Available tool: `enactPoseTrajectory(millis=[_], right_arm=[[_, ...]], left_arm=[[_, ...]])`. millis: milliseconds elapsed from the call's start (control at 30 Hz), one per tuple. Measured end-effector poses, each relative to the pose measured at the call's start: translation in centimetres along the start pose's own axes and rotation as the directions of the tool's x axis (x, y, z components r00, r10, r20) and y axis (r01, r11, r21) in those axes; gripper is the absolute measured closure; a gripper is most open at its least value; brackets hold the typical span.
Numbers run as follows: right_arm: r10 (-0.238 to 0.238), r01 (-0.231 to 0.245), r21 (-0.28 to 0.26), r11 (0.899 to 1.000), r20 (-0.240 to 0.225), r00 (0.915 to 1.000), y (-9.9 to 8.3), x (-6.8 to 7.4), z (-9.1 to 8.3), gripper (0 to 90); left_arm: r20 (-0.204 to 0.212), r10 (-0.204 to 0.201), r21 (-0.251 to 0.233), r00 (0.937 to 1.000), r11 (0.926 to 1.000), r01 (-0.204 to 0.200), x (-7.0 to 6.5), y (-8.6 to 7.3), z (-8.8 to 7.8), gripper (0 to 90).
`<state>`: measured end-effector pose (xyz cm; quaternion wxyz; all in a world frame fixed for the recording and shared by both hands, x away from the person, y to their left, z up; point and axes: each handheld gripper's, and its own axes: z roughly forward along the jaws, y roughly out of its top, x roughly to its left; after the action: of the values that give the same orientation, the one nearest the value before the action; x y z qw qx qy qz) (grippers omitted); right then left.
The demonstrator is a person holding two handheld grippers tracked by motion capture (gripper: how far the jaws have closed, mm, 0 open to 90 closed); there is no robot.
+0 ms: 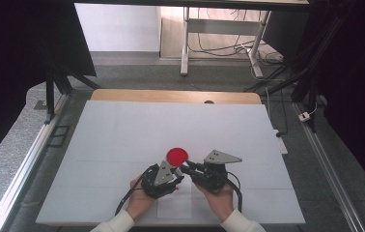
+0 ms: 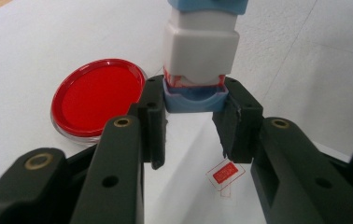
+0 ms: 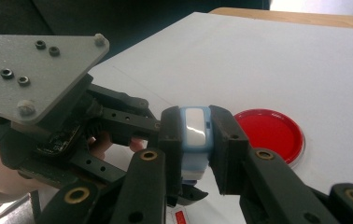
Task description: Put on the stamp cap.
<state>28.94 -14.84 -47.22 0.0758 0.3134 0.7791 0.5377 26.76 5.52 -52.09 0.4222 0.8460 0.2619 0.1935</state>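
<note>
A white stamp [image 2: 200,51] with blue ends is held between both grippers just above the table. My left gripper [image 2: 191,100] is shut on its lower blue base. My right gripper [image 3: 195,128] is shut on its upper blue cap [image 3: 194,140]. In the high view the two grippers meet tip to tip, the left gripper [image 1: 173,171] on the left and the right gripper [image 1: 186,169] on the right. A round red ink pad [image 1: 176,156] lies open on the table just beyond the jaws. A small red stamped mark [image 2: 225,172] shows on the paper below the stamp.
The white board [image 1: 122,130] covers most of the table, with a wooden edge [image 1: 171,95] at the far side. A loose paper sheet [image 1: 175,205] lies near the front edge between the person's hands. Dark frames and cables stand around the table.
</note>
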Motion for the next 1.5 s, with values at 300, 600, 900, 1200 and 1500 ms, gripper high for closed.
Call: enactPoseTrajectory(millis=[300,600,900,1200,1500], right_arm=[[0.013,-0.013,0.003,1.0,0.006,0.9999,-0.15,0.13,0.15,75.0],[0.047,-0.047,0.003,0.999,0.013,0.9988,-0.24,0.24,0.25,74.9],[0.068,-0.069,0.012,0.998,0.04,0.9969,-0.31,0.45,0.33,74.8],[0.076,-0.077,0.016,0.997,0.043,0.9962,-0.36,0.51,0.44,74.8],[0.086,-0.087,0.024,0.996,0.033,0.9957,-0.45,0.48,0.52,75.0]], left_arm=[[0.0,0.004,0.003,1.0,1.0,-0.004,-0.11,0.01,0.03,64.5],[-0.025,0.014,0.005,0.9996,0.9999,-0.014,-0.24,0.01,0.04,64.6],[-0.031,0.025,0.011,0.9992,0.9996,-0.024,-0.36,0.0,0.05,64.5],[-0.05,0.033,0.011,0.9982,0.9994,-0.033,-0.57,0.04,0.04,64.6],[-0.056,0.045,0.021,0.9974,0.9988,-0.043,-0.63,0.05,-0.01,65.0]])
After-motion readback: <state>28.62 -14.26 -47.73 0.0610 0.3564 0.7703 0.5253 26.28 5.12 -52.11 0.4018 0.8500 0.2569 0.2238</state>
